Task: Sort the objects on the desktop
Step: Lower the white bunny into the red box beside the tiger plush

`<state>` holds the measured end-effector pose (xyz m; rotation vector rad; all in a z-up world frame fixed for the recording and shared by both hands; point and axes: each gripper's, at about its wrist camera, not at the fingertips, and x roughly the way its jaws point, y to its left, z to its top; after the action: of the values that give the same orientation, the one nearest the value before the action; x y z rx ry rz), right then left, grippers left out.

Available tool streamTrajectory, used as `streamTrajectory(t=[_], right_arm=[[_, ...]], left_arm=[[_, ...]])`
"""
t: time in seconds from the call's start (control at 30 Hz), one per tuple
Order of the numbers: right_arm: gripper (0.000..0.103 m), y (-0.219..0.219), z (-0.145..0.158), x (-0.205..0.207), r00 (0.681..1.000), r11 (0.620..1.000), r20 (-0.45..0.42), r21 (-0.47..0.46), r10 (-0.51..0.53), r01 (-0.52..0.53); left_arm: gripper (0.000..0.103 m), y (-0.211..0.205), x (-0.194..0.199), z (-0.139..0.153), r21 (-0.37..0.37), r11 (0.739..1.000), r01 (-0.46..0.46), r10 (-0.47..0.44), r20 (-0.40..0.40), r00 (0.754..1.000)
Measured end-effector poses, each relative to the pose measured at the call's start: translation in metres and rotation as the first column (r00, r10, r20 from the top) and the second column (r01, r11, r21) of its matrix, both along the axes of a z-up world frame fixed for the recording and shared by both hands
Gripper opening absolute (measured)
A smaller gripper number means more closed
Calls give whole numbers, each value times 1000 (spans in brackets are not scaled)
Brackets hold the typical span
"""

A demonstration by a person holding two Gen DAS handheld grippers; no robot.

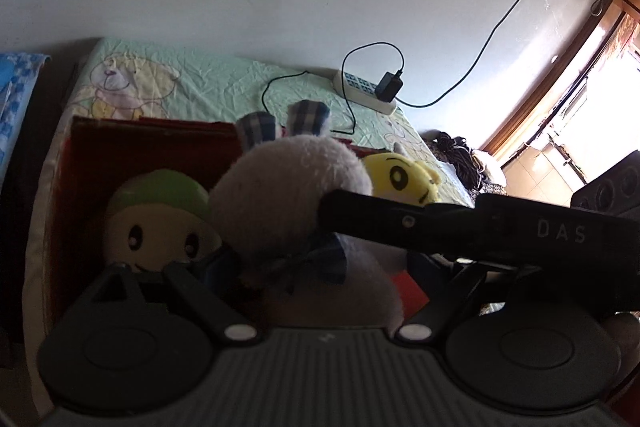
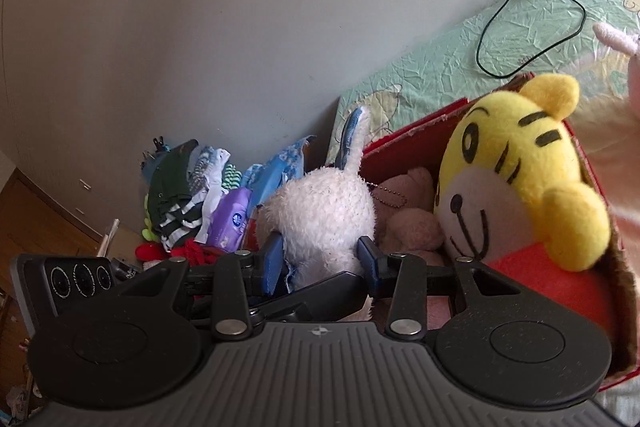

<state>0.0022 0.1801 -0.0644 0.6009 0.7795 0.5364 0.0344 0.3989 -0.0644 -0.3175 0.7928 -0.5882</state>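
A white plush rabbit with plaid ears and a blue bow fills the middle of the left wrist view. It sits between the spread fingers of my left gripper, which is open. My right gripper is shut on the rabbit's fluffy body, one blue pad on each side. Its black body reaches in from the right at the rabbit's neck. The rabbit hangs at the near edge of a red box. The box holds a yellow tiger plush, a pink bear plush and a green-capped plush.
The box stands on a green cartoon-print sheet, near a white power strip with a charger and black cables by the wall. A pile of clothes and a purple wipes pack lie left of the box. A pale plush shows at the right edge.
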Motion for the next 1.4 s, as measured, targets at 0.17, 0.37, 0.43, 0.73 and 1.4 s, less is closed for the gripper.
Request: streamTrajectory(t=[0.17,0.37,0.43,0.73,1.4], right_arm=[[41,12,-7,3,1000,1000,-23,-22,-11,10],[41,21,-11,9,999,999,-48,-33,23,-24],[41,23,-13,6,997,999,-64,-35,38,-41],[44,27,-18,5,994,995,-85,-73,66,-72],[38,9,-3,18,1000,995,27,-103,1,1]], left_arm=[[87,6,6,-8,35,999,8,-7,-31,999],[87,10,6,-8,63,998,12,-10,-28,1000],[87,12,2,-9,77,997,22,-20,-26,999],[88,4,-3,-15,125,991,44,-38,-46,998],[88,7,-7,-6,135,990,41,-37,-37,999]])
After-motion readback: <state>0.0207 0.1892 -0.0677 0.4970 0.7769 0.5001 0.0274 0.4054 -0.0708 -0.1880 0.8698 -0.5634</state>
